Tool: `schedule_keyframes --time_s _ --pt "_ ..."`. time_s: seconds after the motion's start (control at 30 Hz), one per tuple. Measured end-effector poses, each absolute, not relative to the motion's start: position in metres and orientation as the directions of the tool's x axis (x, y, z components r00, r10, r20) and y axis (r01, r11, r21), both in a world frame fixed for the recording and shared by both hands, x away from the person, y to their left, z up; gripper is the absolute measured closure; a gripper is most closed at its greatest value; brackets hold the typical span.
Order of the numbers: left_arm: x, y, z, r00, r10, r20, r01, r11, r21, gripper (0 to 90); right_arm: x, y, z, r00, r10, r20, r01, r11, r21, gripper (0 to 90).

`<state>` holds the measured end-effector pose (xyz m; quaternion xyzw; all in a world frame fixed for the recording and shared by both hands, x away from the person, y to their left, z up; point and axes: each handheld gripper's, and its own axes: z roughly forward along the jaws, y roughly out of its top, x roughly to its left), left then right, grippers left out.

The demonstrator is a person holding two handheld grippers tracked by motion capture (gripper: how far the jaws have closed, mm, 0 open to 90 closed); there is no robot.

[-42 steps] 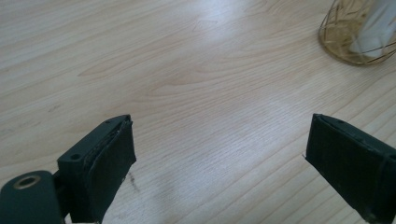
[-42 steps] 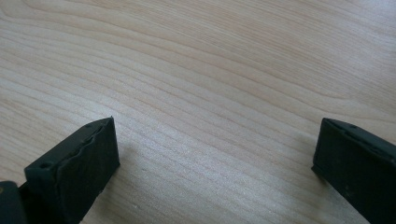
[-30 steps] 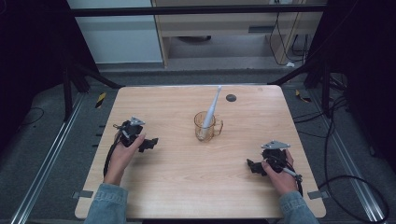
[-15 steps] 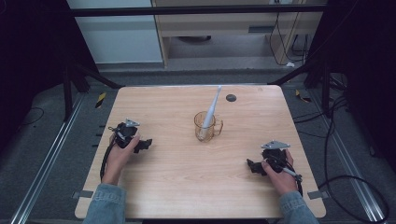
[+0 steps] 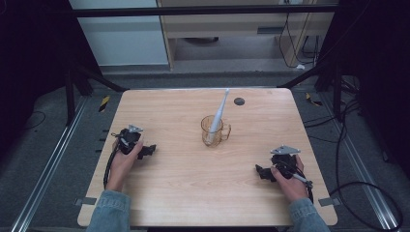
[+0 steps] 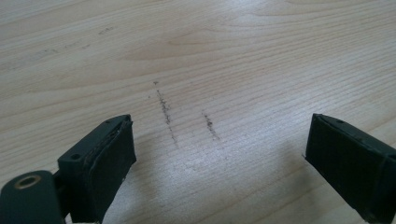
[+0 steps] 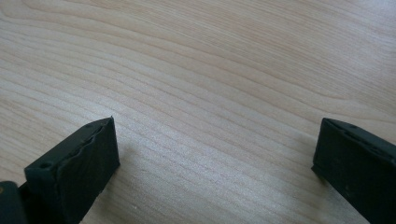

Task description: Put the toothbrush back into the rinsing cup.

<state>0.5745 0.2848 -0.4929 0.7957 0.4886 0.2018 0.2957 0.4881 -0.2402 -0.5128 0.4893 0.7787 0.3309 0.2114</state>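
An amber glass mug (image 5: 214,130) stands near the middle of the wooden table (image 5: 183,193), with a white toothbrush (image 5: 218,113) leaning out of it toward the far side. My left gripper (image 5: 149,150) rests on the table at the left, well apart from the mug, jaws wide open. In the left gripper view its jaws (image 6: 219,158) hang over bare wood with faint dark scuff marks (image 6: 164,112). My right gripper (image 5: 261,172) lies low at the right front, open too. Only wood grain lies between its jaws (image 7: 215,158) in the right gripper view.
A small dark round grommet (image 5: 239,101) sits in the table top behind the mug. Past the far edge stand a desk frame and a white cabinet (image 5: 116,34). Cables (image 5: 353,145) trail over the floor at the right. Metal rails (image 5: 48,159) run along the left.
My left gripper has drifted leftward and nearer the table's left edge. The right gripper, mug and toothbrush have stayed put.
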Motion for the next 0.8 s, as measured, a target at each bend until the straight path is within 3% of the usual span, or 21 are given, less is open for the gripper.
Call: schedule_keyframes --time_s 0.8 --pt "0.578 0.291 -0.507 0.439 0.898 0.024 0.62 -0.322 0.716 1.9 0.488 -0.24 -0.513 -0.432 0.902 -0.005 0.622 0.302 0.722 0.3"
